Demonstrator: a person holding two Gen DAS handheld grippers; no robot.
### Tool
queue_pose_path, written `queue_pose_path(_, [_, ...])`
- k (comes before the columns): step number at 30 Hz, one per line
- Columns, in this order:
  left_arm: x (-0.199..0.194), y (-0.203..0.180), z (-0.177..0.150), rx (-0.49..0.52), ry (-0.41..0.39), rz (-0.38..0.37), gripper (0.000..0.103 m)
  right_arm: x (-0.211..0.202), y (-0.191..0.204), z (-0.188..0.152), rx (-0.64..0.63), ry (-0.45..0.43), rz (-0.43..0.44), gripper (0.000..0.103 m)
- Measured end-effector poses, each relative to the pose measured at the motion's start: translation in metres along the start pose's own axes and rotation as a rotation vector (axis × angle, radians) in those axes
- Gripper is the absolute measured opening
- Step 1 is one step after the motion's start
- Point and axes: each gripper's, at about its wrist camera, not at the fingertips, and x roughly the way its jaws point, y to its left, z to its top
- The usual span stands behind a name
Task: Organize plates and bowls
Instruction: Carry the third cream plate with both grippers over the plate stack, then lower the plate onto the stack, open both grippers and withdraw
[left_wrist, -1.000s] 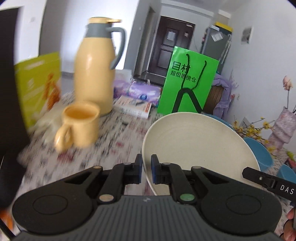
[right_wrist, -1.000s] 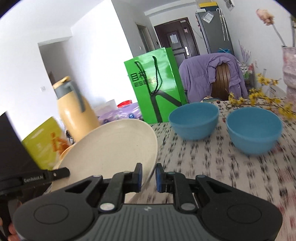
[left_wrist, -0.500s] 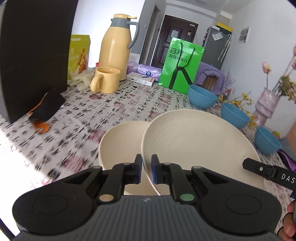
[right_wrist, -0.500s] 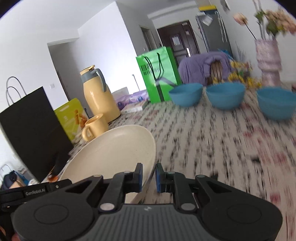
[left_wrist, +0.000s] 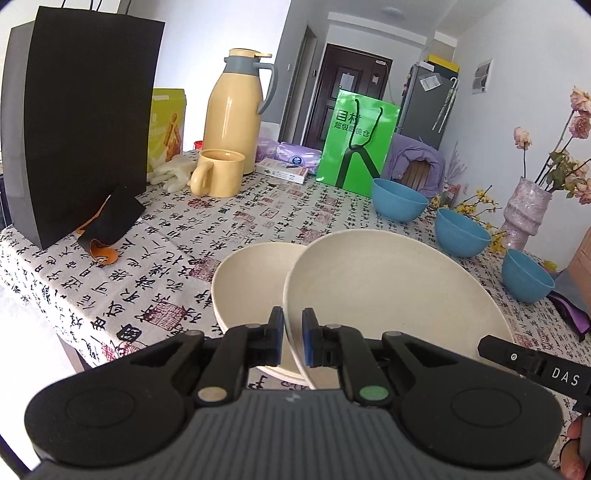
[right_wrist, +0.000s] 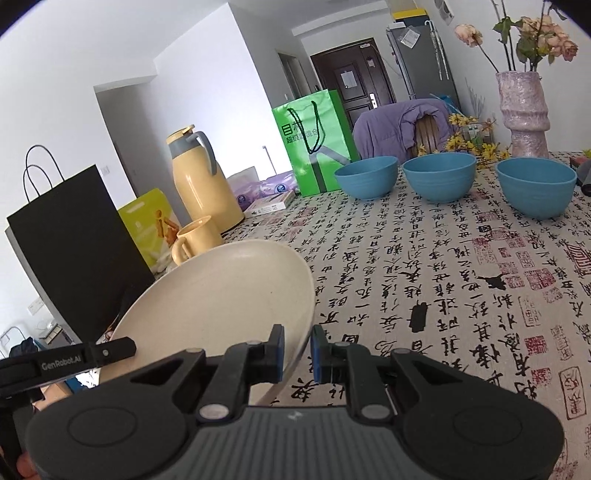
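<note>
Both hand-held grippers, left (left_wrist: 292, 341) and right (right_wrist: 297, 352), clamped on cream plate (left_wrist: 388, 295) rims, tilted; stacked plate (left_wrist: 251, 280) sits lower-left on worktop (left_wrist: 258, 206).

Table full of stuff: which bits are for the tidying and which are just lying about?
For the job:
- round cream plate held at its rim
- second cream plate lying on the table
- three blue bowls

Lying about:
- yellow thermos jug
- yellow mug
- green paper bag
- black paper bag
- pink vase

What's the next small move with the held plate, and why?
Probably lower the held cream plate onto the cream plate on the table. Both the left gripper and right gripper pinch its rim, and it hangs tilted, overlapping that plate.
</note>
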Motion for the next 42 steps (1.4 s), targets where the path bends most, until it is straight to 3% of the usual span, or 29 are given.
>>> queue_pose_path(12, [0.034, 0.032, 0.022, 0.006, -0.009, 0.056, 0.011, 0.061, 0.029, 0.01, -0.065, 0.058, 0.016, 0.015])
queue_pose_path(21, [0.077, 0.055, 0.029, -0.003, 0.066, 0.07, 0.011, 0.11, 0.054, 0.012, -0.195, 0.092, -0.042, 0.016])
queue_pose_path(30, [0.09, 0.047, 0.024, 0.071, 0.069, 0.082, 0.014, 0.118, 0.06, 0.008, -0.293, 0.083, -0.115, 0.024])
queue_pose_path(36, [0.087, 0.047, 0.024, 0.073, 0.067, 0.083, 0.016, 0.114, 0.055, 0.01, -0.295, 0.088, -0.101, 0.025])
queue_pose_path(39, [0.075, 0.04, 0.027, 0.109, 0.036, 0.083, 0.022, 0.101, 0.046, 0.015, -0.275, 0.058, -0.085, 0.028])
queue_pose_path(42, [0.057, 0.023, 0.029, 0.177, -0.021, 0.057, 0.039, 0.08, 0.029, 0.02, -0.249, 0.022, -0.079, 0.033])
